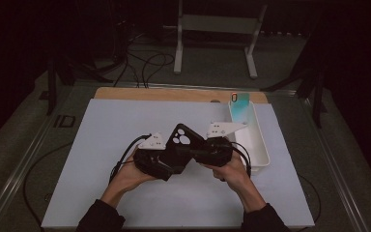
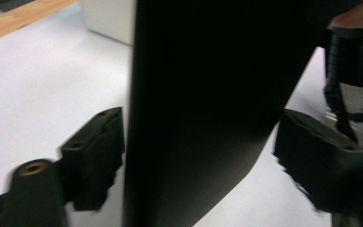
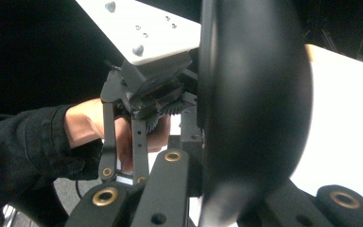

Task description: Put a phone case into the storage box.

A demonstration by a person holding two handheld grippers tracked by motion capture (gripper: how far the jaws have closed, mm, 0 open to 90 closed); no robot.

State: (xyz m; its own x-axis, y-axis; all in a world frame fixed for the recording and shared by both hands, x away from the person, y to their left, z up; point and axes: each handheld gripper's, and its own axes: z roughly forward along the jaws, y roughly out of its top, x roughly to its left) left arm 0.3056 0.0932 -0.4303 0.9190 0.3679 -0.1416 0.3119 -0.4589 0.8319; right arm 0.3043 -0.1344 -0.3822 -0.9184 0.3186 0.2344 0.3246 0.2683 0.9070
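White bench mat [image 1: 101, 159], mid-front: both grippers, left [image 1: 170, 162] and right [image 1: 198, 153], clench a black phone case [image 1: 182, 140], probably for a handover.

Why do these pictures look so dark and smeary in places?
High view: dim room, only the white mat lit. Left gripper view: the black phone case sits so close it is a featureless slab, with blurred fingers. Right gripper view: the case is out of focus with soft glare.
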